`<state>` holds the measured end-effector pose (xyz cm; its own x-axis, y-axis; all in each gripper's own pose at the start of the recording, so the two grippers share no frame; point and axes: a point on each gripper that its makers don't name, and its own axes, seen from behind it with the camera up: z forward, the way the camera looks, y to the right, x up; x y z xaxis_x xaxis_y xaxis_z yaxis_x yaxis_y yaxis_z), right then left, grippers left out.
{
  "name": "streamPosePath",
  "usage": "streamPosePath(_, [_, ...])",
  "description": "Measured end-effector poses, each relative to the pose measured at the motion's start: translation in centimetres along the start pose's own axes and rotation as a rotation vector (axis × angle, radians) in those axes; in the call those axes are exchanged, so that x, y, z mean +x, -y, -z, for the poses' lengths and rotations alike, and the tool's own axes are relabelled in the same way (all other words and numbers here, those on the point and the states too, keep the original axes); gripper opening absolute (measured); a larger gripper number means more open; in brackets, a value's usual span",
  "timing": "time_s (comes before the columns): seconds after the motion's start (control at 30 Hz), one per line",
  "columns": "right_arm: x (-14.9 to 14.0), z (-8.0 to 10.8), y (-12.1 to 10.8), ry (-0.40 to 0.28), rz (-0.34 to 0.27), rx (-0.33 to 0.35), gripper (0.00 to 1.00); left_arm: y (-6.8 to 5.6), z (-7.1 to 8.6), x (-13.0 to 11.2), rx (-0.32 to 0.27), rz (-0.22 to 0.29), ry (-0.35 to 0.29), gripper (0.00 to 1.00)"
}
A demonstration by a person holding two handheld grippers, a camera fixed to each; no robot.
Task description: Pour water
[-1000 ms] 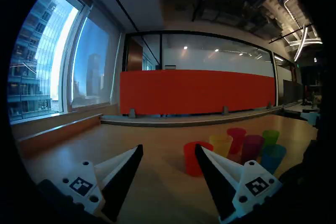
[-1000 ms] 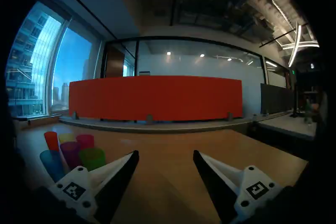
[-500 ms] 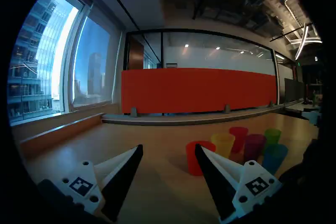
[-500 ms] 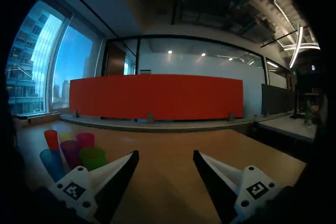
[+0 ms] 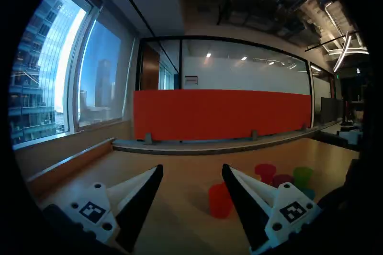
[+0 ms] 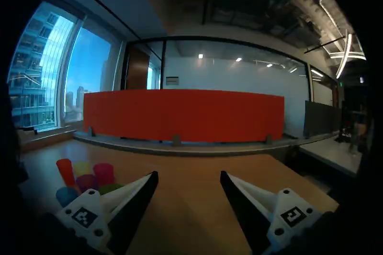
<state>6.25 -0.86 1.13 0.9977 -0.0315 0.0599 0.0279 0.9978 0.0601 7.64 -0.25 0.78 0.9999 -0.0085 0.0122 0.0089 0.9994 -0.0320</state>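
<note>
A cluster of coloured plastic cups stands on the wooden table. In the left gripper view a red cup sits just left of my right finger, with a pink cup, a purple cup and a green cup behind it. My left gripper is open and empty, above the table short of the cups. In the right gripper view the cups show at lower left: red cup, yellow cup, pink cup, blue cup. My right gripper is open and empty, to the right of them.
The wooden table runs back to an orange partition with a grey ledge in front. Tall windows line the left side. Another desk stands at the right beyond the table's edge.
Both views have tilted up, so the cups sit lower in frame and partly behind the fingers. Both grippers stay open.
</note>
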Motion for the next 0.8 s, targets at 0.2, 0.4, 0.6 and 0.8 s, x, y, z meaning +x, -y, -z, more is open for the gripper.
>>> streamPosePath(0.2, [2.9,-0.4,-0.4,0.017,0.015,0.015,1.00,-0.6,-0.7,2.9,-0.038,-0.007,0.020,0.91])
streamPosePath(0.4, [5.8,-0.8,-0.7,0.016,0.044,0.026,1.00,-1.0,-1.5,6.1,-0.066,-0.010,0.020,0.92])
streamPosePath(0.6, [9.1,-0.8,0.0,0.009,0.043,0.059,1.00,-0.6,-2.1,9.4,-0.075,-0.008,0.004,0.91])
streamPosePath(0.8, [12.1,-0.9,0.1,-0.001,0.032,0.079,1.00,-0.5,-2.5,11.9,-0.094,0.002,0.001,0.92])
